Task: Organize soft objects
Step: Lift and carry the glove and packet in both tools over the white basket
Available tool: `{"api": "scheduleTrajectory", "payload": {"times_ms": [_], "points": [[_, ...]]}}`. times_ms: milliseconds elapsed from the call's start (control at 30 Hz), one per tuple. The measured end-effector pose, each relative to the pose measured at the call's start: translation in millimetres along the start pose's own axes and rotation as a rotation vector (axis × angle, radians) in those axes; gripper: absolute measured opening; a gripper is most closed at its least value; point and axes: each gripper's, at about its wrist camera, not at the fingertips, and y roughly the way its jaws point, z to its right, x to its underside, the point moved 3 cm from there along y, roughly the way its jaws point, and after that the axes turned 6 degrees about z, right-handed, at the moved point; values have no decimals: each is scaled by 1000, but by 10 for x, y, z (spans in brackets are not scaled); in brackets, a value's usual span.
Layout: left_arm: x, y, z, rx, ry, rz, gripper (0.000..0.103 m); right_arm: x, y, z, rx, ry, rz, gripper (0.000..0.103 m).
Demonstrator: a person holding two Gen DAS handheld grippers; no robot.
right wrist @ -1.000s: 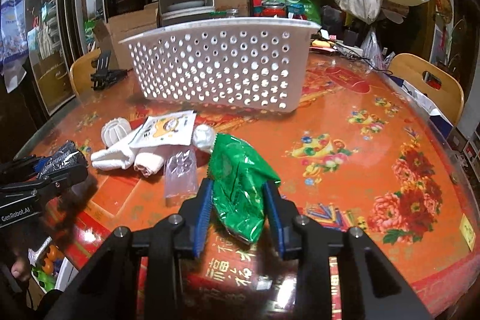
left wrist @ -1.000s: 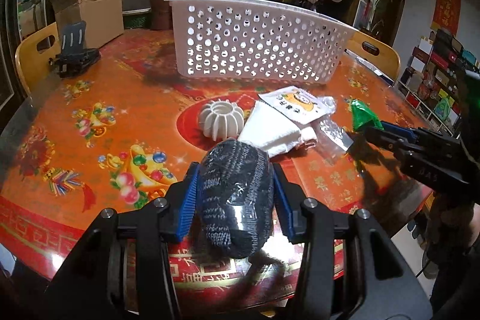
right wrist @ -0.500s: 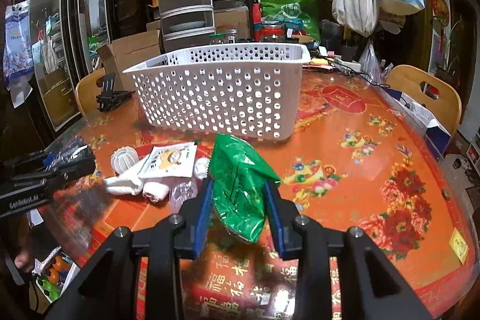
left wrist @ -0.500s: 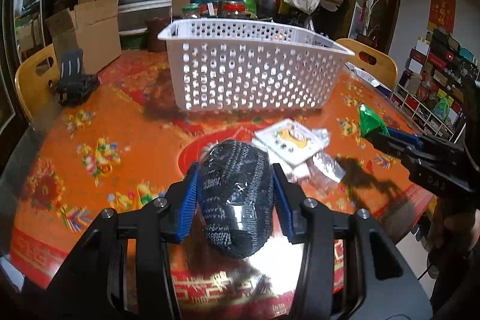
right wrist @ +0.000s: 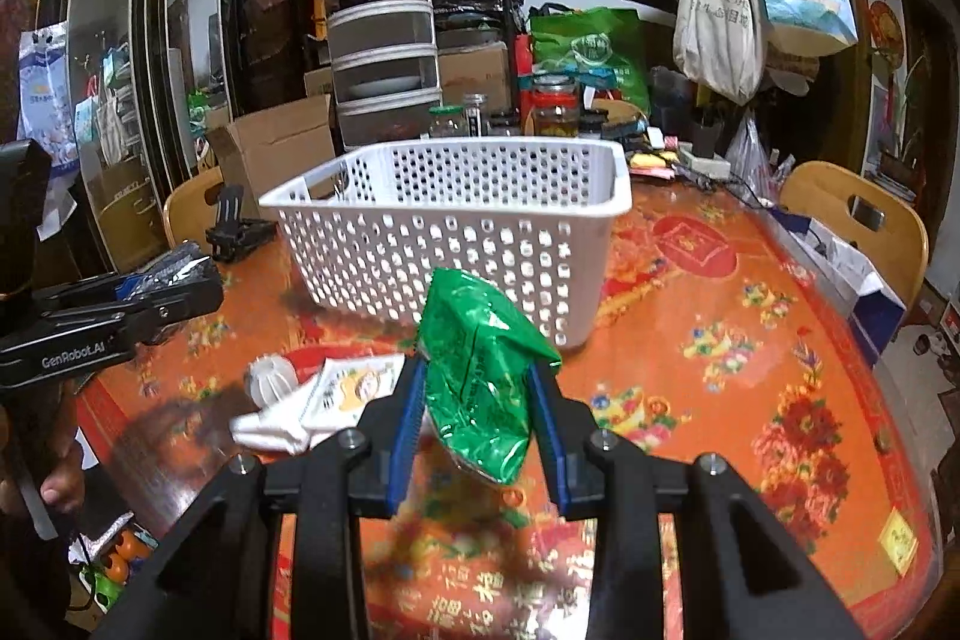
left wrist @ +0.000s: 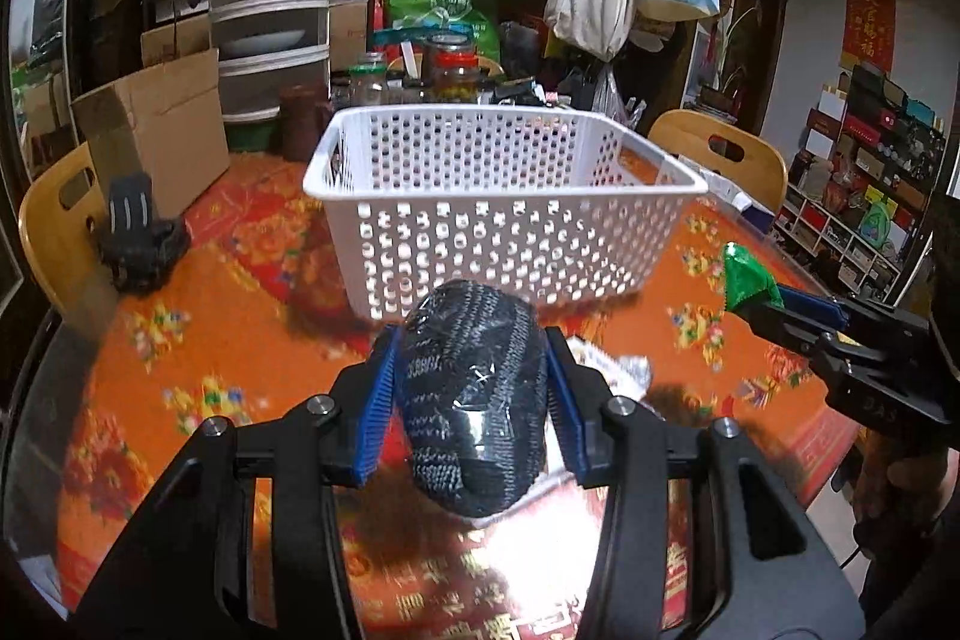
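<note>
Holding two soft things at once, both up off the desk [left wrist: 252, 244].

Left wrist view: my left gripper [left wrist: 471, 394] has its jaws clamped on a dark knit bundle [left wrist: 474, 394] wrapped in clear film, squeezed between the blue pads. White perforated basket [left wrist: 504, 220] sits straight ahead, looks empty, near rim just beyond the bundle. My right gripper [left wrist: 774, 304] shows at the right edge w/ the green bag's tip poking out. Risk: film is slick, so the bundle could squirt out if I jerk. Coming in low would knock the near wall and shove the light basket.

Right wrist view: right gripper [right wrist: 480, 424] jaws closed on a crinkly green foil bag [right wrist: 480, 376], gripped low, top flopping free. Basket [right wrist: 456, 232] ahead and a bit left. Below on the desk: white sock [right wrist: 270, 430], printed packet [right wrist: 342, 388], ribbed white piece [right wrist: 270, 376], close together. Risk: both hands converging on one opening could clash, so pbly go one at a time. Room: open desk to the right of the basket; jars and clutter crowd its far side, so no overshoot.
</note>
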Motion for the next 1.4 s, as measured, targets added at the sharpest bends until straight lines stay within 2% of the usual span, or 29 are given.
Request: {"api": "scheduleTrajectory", "payload": {"times_ms": [300,500,700,867,1033,1167,1400], "points": [[-481,67,-54,8,24,26,43,-437,-14,-15,-13,-20,47,34],[-861,171,-73,14,39,29,43,-733,83,2,-28,-24,49,34],[-1241,401,-112,25,31,1,43,-997,251,19,-23,-36,31,34],[-1494,703,-131,38,10,-50,43,-1176,482,59,-16,-30,-6,34],[-1734,1153,-132,19,8,-120,43,-1353,777,81,-4,-31,-55,34],[-1744,1533,-111,2,9,-193,43,-1437,1104,145,8,-15,-122,34],[-1624,2182,-145,-27,0,-326,43,-1358,1624,232,42,-15,-247,34]]}}
